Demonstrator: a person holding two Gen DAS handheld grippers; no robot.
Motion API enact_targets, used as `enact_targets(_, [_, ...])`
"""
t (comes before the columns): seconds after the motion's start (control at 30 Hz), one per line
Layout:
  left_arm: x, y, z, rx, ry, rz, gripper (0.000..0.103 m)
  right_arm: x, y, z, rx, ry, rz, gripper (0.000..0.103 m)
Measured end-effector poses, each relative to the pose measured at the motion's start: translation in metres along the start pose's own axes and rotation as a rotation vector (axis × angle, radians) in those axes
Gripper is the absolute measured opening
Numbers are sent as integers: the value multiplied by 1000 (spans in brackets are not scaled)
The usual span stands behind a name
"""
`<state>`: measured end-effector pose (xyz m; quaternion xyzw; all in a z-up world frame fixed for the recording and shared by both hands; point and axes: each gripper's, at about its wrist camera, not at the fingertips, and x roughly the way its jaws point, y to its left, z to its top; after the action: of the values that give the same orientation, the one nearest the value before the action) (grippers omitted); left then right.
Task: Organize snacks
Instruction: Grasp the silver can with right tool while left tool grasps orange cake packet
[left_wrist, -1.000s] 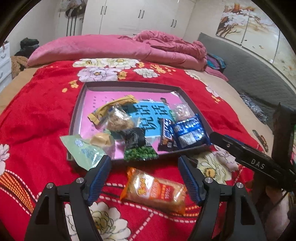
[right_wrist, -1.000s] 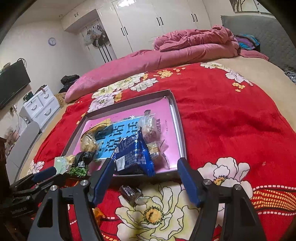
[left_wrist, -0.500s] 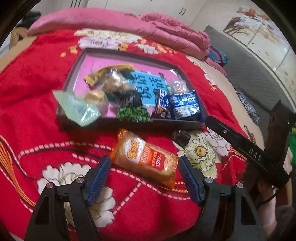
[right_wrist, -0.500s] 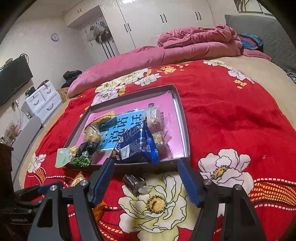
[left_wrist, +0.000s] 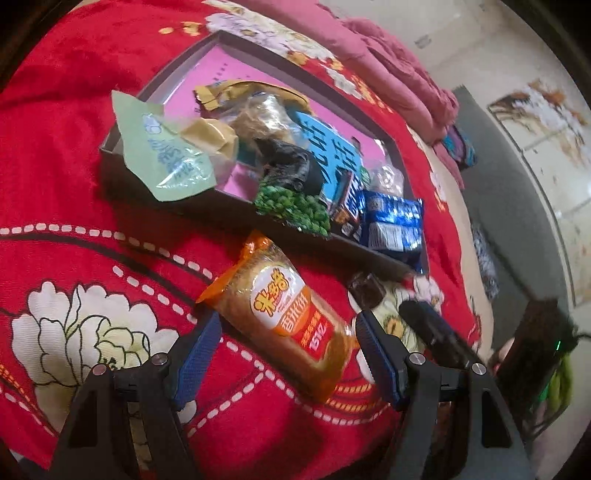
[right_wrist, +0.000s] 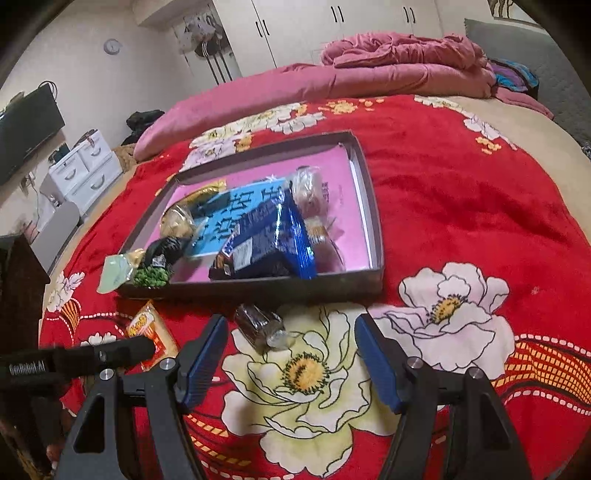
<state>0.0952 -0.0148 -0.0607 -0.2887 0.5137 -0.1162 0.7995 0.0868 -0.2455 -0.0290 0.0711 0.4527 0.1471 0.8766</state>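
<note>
Crinkly orange snack packet (left_wrist: 286, 317), plush blanket (left_wrist: 74, 206)

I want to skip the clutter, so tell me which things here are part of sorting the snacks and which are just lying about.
Part of the job:
- orange snack pack, on the blanket between the left gripper's open jaws
- small dark wrapped snack, on the blanket
- tray of snacks
- blue packet in the tray

Just lying about:
- pink quilt
- white drawers
- wall clock

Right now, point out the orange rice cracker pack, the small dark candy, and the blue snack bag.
orange rice cracker pack (left_wrist: 280, 314), left wrist view, on its round label.
small dark candy (right_wrist: 258, 326), right wrist view, on its dark body.
blue snack bag (right_wrist: 273, 236), right wrist view, on its front.
</note>
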Motion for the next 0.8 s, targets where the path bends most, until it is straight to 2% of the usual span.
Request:
enact_targets(0.1, [5,-4,2,-2,-10,27,76,7,4,-2,-32,24,-1,71])
enact_targets(0.3, [15,-16,4,62,-13,120,76,19,18,-2,-122,41,-12,69])
enact_targets(0.47, [19,-19,6,91,-11,146,76,32,27,-1,-172,63,-8,59])
enact_targets(0.57, [21,-21,6,98,-8,152,76,39,28,0,-179,74,11,48])
enact_targets(0.63, [22,-21,6,103,-9,159,76,42,28,0,-178,82,20,36])
enact_targets(0.73, [24,-23,3,115,-13,180,76,43,31,2,-200,78,19,32])
enact_targets(0.8, [24,-26,2,125,-19,200,71,43,34,1,-213,79,28,30])
